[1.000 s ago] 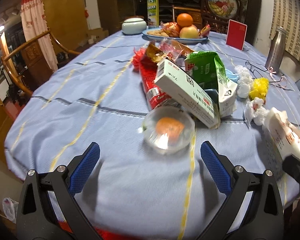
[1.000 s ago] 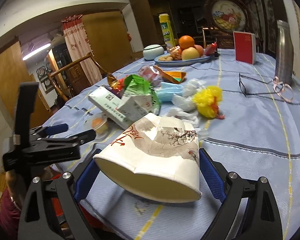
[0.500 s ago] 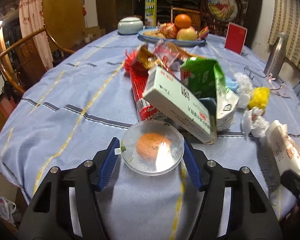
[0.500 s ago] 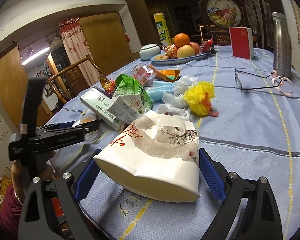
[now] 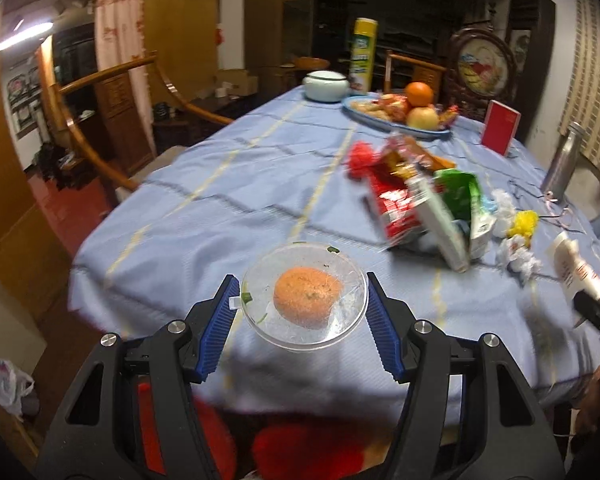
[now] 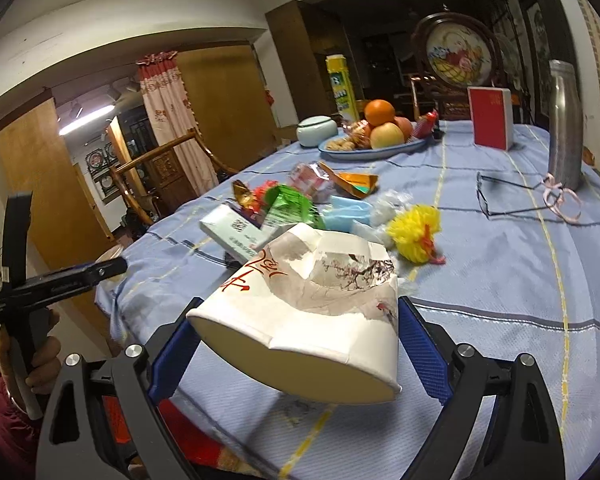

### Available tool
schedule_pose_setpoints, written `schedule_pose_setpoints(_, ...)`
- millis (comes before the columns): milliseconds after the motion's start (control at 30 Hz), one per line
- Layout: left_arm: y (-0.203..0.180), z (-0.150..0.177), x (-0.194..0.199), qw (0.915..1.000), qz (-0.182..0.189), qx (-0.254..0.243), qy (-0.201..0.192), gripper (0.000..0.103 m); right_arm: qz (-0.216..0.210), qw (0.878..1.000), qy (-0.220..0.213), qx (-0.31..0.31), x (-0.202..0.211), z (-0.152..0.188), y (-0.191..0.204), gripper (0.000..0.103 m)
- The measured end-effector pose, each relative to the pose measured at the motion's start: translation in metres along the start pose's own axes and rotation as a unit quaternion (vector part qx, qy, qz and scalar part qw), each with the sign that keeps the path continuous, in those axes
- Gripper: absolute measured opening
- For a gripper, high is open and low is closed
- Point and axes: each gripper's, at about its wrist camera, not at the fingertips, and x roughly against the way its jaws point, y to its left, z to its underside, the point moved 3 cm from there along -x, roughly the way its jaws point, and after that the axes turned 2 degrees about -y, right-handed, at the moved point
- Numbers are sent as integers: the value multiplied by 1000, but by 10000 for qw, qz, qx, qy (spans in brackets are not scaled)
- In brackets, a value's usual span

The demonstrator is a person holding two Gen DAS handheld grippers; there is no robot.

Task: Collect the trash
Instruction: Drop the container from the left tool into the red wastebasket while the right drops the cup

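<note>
1. Left gripper (image 5: pixel 300 308): the blue pads are closed about halfway and press on both sides of a clear plastic cup (image 5: pixel 305 296). The cup holds an orange lump of food. It is lifted clear of the blue tablecloth (image 5: pixel 220 200), near the table's front edge.
2. Right gripper (image 6: pixel 296 344): the jaws stand wide and clamp a crushed paper cup (image 6: pixel 300 312) from both sides. The cup is white with red characters and a blossom print. It lies on its side, mouth toward the camera, raised above the cloth.
3. In the right wrist view, a hand (image 6: pixel 40 356) grips the handle of the left gripper at the left edge of the frame.
4. Trash pile, mid-table: a white carton (image 6: pixel 232 236) lies tilted against a green wrapper (image 6: pixel 288 208). A red packet (image 5: pixel 396 208) lies just beside them.
5. Same pile, right side: a light-blue face mask (image 6: pixel 348 212), crumpled white tissue (image 6: pixel 388 204) and a yellow pompom (image 6: pixel 416 232) sit close together.
6. Right of the pile: a pair of glasses (image 6: pixel 500 196) rests on the cloth, near a steel bottle (image 6: pixel 564 124).
7. Far end: a fruit plate (image 6: pixel 364 152) carries an orange and apples. A pale lidded jar (image 6: pixel 316 130) stands beside it, with a red booklet (image 6: pixel 490 122) upright to the right.
</note>
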Motion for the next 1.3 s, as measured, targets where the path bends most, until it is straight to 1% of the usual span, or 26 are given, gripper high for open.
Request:
schedule_pose_setpoints(133,35,23,8,9993,-312,118,176,62,-137,9998,21,166,2,-1,19,92)
schedule_pose_setpoints(267,71,48,6,9965,-650,282,453,62,-278,9989,96,360,-1,0,43,92)
schedule_pose_setpoints(367,99,63,-1,9932,-850,436,667,62,-425,9975,211,531,-8,0,66,92)
schedule_pose_setpoints(467,117,74,-3,9908,-1025,495,739,63,-566,9950,308,759,-15,1,93,92)
schedule_pose_setpoints(500,121,77,-3,9901,-1068,498,764,65,-618,9940,343,835,-17,2,102,92)
schedule_pose_setpoints(567,132,82,1,9884,-1210,554,724,88,-765,9911,451,989,-24,5,122,92)
schedule_pose_setpoints(600,137,83,5,9878,-1287,584,654,92,-842,9896,509,1047,-27,6,131,92)
schedule_pose_setpoints(633,142,83,11,9865,-1421,618,529,96,-947,9874,595,1116,-32,8,141,92)
schedule_pose_setpoints(733,156,79,23,9826,-1714,662,281,96,-1231,9798,846,1329,-45,17,173,92)
schedule_pose_setpoints(800,165,75,32,9786,-1917,739,106,96,-1444,9726,1056,1486,-54,25,195,92)
schedule_pose_setpoints(867,173,76,36,9764,-2004,806,8,96,-1605,9657,1237,1623,-63,34,214,92)
schedule_pose_setpoints(1000,191,79,35,9722,-2132,967,-19,96,-1924,9473,1666,1948,-81,55,257,92)
schedule_pose_setpoints(1100,212,88,34,9695,-2145,1186,26,96,-2143,9298,1947,2271,-92,73,291,92)
schedule_pose_setpoints(1133,216,89,34,9685,-2162,1235,40,96,-2186,9258,1999,2349,-95,79,301,92)
schedule_pose_setpoints(1267,239,100,37,9609,-2378,1418,49,96,-2466,9029,2358,2614,-118,99,341,93)
schedule_pose_setpoints(1300,244,102,37,9591,-2428,1453,56,96,-2560,8937,2539,2671,-126,106,351,93)
